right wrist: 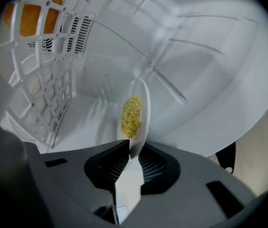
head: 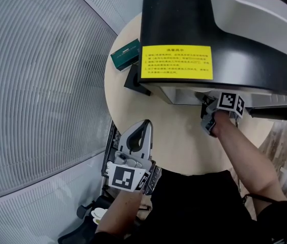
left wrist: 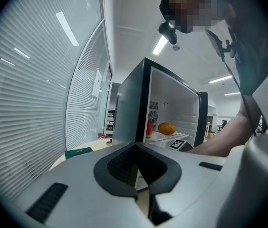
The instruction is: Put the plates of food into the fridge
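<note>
Right gripper view: my right fingers [right wrist: 149,165] pinch the plate [right wrist: 142,103] by its rim, grains [right wrist: 131,115] aboard, inside the fridge [right wrist: 210,80]; I should level it, seat it flat, then release; left fingers [left wrist: 119,166] closed, empty, by the table [head: 184,146].

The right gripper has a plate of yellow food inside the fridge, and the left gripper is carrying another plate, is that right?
Not quite. The left gripper carries nothing: the left gripper view shows its jaws together with no plate between them. The rest stands: the right gripper does hold the plate of yellow food inside the fridge.
</note>
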Tool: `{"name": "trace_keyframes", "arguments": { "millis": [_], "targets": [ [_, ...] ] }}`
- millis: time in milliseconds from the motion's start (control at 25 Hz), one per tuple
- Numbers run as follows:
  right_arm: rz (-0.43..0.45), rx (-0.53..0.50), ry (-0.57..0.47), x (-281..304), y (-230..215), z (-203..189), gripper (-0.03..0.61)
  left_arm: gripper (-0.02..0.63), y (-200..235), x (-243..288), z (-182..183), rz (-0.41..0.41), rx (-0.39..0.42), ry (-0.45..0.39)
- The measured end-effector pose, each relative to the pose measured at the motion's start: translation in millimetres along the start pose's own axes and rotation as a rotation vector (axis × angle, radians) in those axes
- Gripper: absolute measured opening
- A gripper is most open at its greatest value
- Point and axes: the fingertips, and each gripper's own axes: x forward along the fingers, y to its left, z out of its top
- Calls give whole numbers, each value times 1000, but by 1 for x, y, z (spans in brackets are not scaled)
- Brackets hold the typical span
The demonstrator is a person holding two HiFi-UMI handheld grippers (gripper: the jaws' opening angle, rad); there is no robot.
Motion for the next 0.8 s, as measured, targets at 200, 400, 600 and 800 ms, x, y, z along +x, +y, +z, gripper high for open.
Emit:
{"name": "trace_keyframes", "arguments": {
  "millis": [200, 400, 600, 800],
  "targets": [
    [-6, -11, -11, -3, 5, -2, 122, 6, -2, -1, 11, -25, 15, -10],
    [15, 35, -9, -6, 11, -6, 205, 6, -1, -4, 19, -43, 26, -17],
    [-26, 13, -14, -13, 10, -9, 292, 6, -4, -8, 30, -63, 51, -26],
    [-160, -92, 12, -21, -1, -18, 315, 6, -6, -17, 40, -80, 63, -46]
  ]
}}
